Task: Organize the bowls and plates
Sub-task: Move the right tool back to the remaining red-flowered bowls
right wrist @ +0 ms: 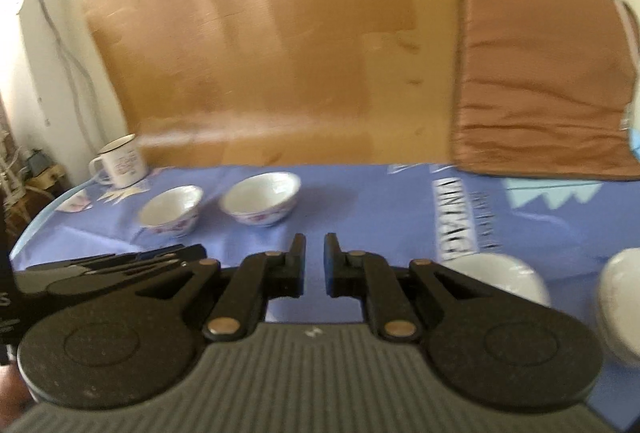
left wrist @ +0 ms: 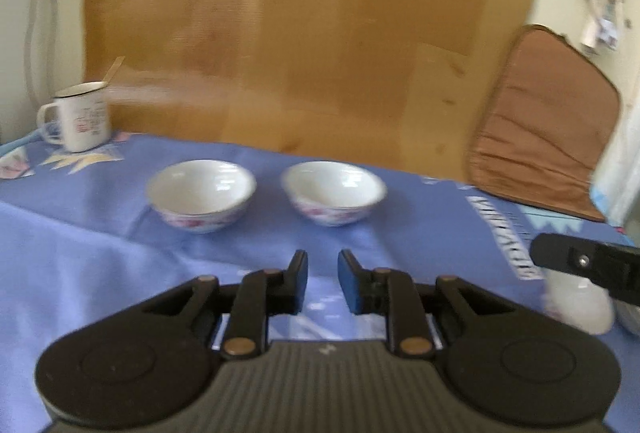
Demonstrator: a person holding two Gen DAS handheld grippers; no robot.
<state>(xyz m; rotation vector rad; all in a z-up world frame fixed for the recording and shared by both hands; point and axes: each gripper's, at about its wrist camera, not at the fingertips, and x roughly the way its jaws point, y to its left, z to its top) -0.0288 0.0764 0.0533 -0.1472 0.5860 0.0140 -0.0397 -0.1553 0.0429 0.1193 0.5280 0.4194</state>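
- Two small white bowls with pink flower bands stood upright side by side on the blue cloth (left wrist: 80, 257), near each other but apart: the left bowl (left wrist: 201, 195) and the right bowl (left wrist: 334, 192).
- They looked like glazed china: light, stiff, slippery and likely to chip, so the best hold would probably be a pinch across the rim wall.
- More white crockery (right wrist: 506, 279) sat blurred at the near right edge; whether bowl or plate could not be told.
- The left gripper (left wrist: 322, 273) hovered short of the bowls, jaws a narrow gap apart, holding nothing.
- The right gripper (right wrist: 314, 259) hung likewise, jaws barely parted and empty.
- Farther off, an enamel mug (left wrist: 82, 115) stood at the cloth's left corner, and a brown cushion (right wrist: 544, 73) leaned against the wooden board (left wrist: 300, 33).
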